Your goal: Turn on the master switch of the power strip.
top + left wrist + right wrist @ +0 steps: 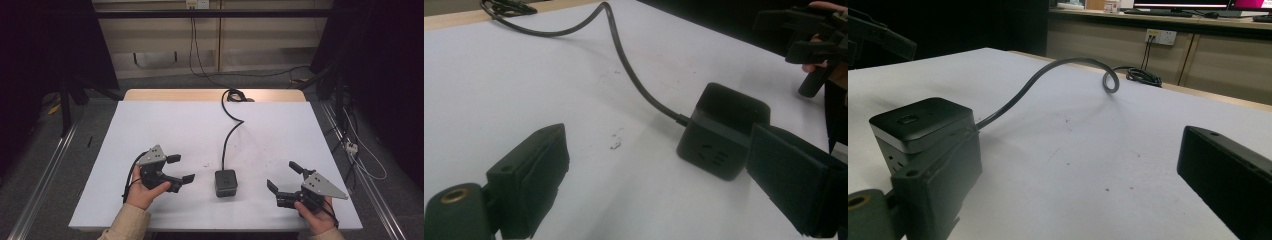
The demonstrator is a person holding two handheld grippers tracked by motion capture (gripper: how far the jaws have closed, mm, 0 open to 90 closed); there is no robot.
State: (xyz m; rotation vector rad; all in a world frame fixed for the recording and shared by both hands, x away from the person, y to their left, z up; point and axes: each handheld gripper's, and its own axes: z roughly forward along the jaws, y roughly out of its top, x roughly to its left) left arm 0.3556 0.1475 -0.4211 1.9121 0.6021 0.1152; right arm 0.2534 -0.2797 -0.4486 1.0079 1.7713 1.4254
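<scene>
A black cube power socket (226,183) sits on the white table (175,125) near the front edge, between my two grippers. Its black cable (227,137) runs away to a coil at the far edge. My left gripper (183,168) is open to the left of the cube, apart from it. In the left gripper view the cube (719,135) lies just ahead, partly behind the right-hand jaw, with nothing between the jaws of the left gripper (664,180). My right gripper (281,175) is open to the right of the cube. The cube (923,125) stands beyond the left-hand jaw of the right gripper (1083,185).
The cable's coil (234,95) lies on the wooden strip at the table's far edge. More cables (360,150) trail on the floor to the right. Metal rails run along both sides of the table. A wall socket (1160,36) sits beyond the table.
</scene>
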